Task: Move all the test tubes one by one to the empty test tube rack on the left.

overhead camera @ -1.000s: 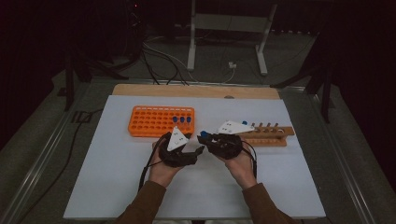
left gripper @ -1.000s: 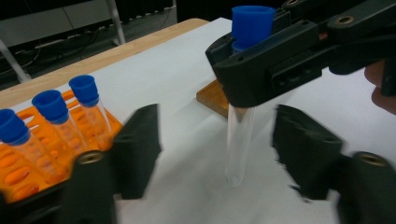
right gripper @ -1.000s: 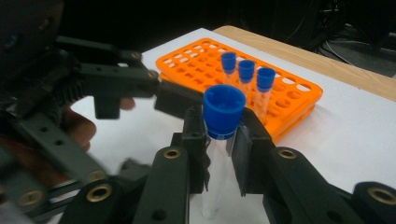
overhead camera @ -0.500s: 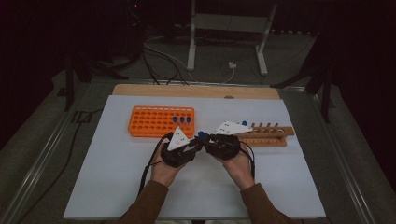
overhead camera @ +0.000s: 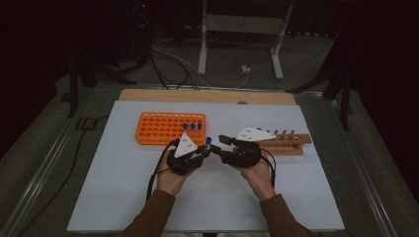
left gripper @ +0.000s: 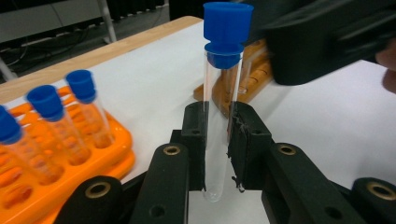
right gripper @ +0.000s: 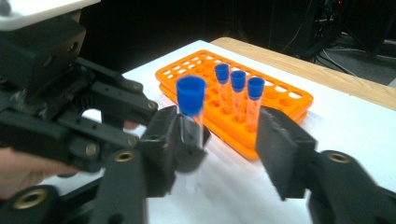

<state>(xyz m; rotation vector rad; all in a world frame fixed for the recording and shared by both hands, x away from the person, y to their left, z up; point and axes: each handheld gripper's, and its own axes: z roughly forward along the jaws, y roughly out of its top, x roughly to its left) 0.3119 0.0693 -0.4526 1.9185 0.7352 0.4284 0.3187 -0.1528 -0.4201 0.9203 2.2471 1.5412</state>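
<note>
Evidently light, slick and fragile, the capped test tube (left gripper: 222,93) stands upright above the white mat, clamped mid-barrel by the left gripper (left gripper: 216,149); the right gripper (right gripper: 219,154), just opening, stands released.

Your tube (left gripper: 222,116) is a clear, empty test tube with a bright blue cap (left gripper: 227,33) pushed onto its top. It stands upright, nearly vertical, with its rounded bottom hanging free just above the white table surface. You're holding it low on the glass, so most of its length and the whole cap rise clear above the grip. From overhead the tube's cap shows as a small blue dot (overhead camera: 208,140) near the table's middle, just in front of the orange rack (overhead camera: 163,129) and left of the wooden rack (overhead camera: 289,143).
</note>
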